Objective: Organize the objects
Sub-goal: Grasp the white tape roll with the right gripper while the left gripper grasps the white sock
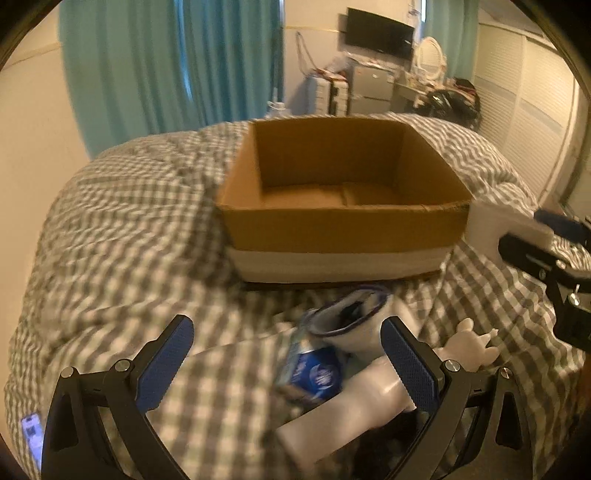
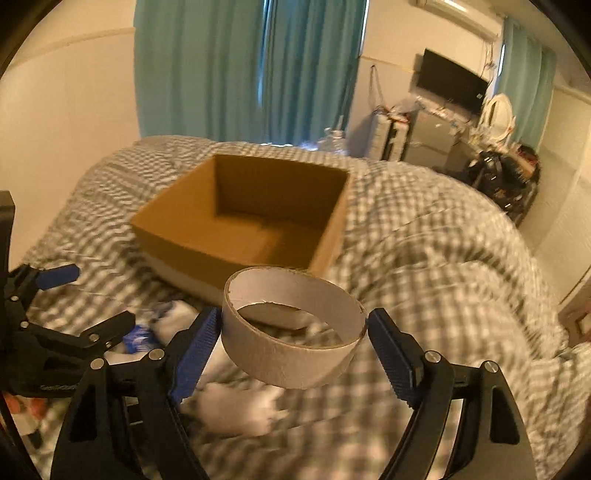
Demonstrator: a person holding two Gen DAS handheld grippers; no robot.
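Observation:
An open brown cardboard box (image 1: 343,225) sits empty on the checkered bed; it also shows in the right wrist view (image 2: 207,236). My right gripper (image 2: 293,347) is shut on a white cardboard tape ring (image 2: 291,354), held above the bed just before the box's near corner. The ring also shows at the right edge of the left wrist view (image 1: 495,229). My left gripper (image 1: 290,354) is open and empty, low over a pile: a blue packet (image 1: 317,376), a white sock with a dark rim (image 1: 351,317), a white bottle (image 1: 343,421) and a white hand-shaped figure (image 1: 469,343).
The grey-and-white checkered quilt (image 1: 122,240) covers the whole bed. A phone (image 1: 31,435) lies at the bed's lower left. Teal curtains (image 1: 177,62), a TV (image 1: 380,33) and cluttered furniture stand beyond the bed.

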